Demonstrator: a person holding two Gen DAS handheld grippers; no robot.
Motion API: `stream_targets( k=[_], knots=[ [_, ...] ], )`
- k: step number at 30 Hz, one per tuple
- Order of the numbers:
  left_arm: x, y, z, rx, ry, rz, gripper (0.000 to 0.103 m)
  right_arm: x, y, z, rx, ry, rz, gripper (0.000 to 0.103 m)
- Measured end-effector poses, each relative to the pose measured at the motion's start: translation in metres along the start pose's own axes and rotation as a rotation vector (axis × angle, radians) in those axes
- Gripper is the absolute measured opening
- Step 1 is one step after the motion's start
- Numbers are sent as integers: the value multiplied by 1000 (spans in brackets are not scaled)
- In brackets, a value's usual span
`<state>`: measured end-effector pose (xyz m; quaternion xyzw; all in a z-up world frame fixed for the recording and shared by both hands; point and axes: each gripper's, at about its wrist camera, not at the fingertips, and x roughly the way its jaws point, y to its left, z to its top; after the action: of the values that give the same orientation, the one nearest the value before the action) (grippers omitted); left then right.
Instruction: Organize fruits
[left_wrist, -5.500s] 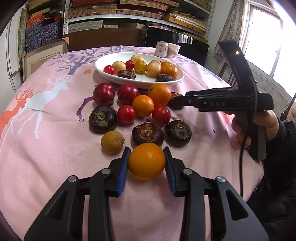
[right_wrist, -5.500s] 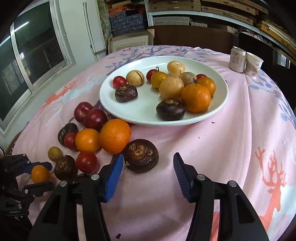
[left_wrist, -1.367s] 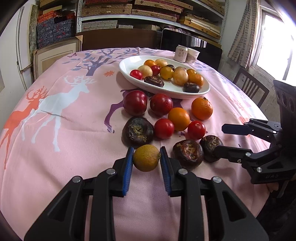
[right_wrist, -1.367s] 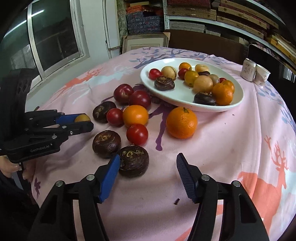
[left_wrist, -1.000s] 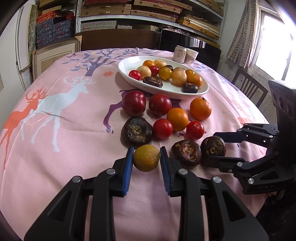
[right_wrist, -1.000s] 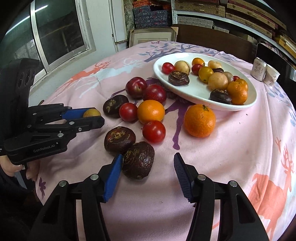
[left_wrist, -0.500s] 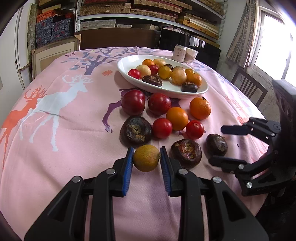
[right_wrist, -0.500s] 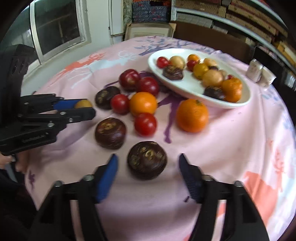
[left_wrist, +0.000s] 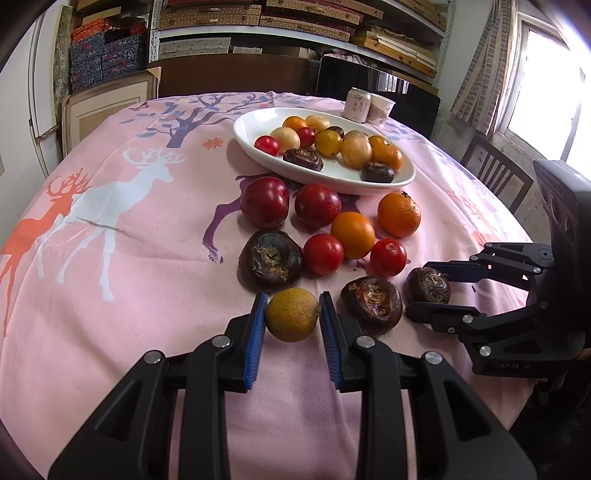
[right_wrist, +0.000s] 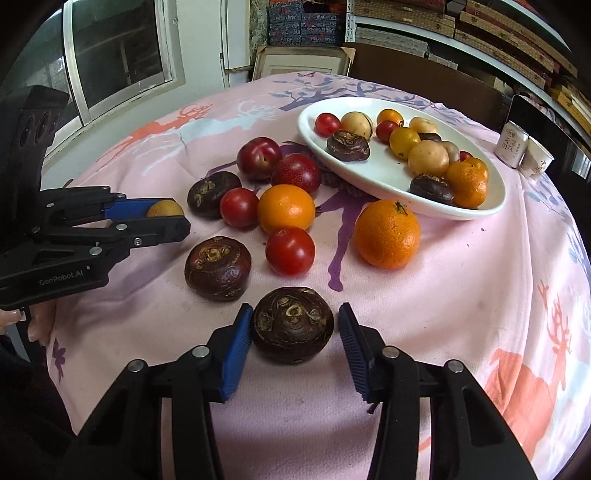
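- Left wrist view: the left gripper (left_wrist: 293, 319) had its jaws clamped on a small round yellow-green citrus fruit (left_wrist: 292, 319) just above the pink deer-print table (left_wrist: 110, 266).
- The right gripper (right_wrist: 295, 334), jaws just closing, straddled a dark brown wrinkled round fruit (right_wrist: 292, 324); left pad touching, right pad a sliver apart.

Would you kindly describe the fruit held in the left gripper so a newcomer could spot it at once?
Start at the white plate on the pink tablecloth, then come down through the loose fruit to its near edge. There the left gripper is shut on a small yellow citrus. It is the only dull yellow fruit off the plate; its neighbours are dark brown, red or orange.
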<state>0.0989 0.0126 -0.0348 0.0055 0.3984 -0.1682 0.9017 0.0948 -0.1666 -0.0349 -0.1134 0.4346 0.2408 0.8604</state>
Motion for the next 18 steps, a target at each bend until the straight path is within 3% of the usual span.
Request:
stream_targets(
  k=[18],
  knots=[
    [0,0,0,0,0,0,28,-5,-8,-5,52,-33,39,42]
  ],
)
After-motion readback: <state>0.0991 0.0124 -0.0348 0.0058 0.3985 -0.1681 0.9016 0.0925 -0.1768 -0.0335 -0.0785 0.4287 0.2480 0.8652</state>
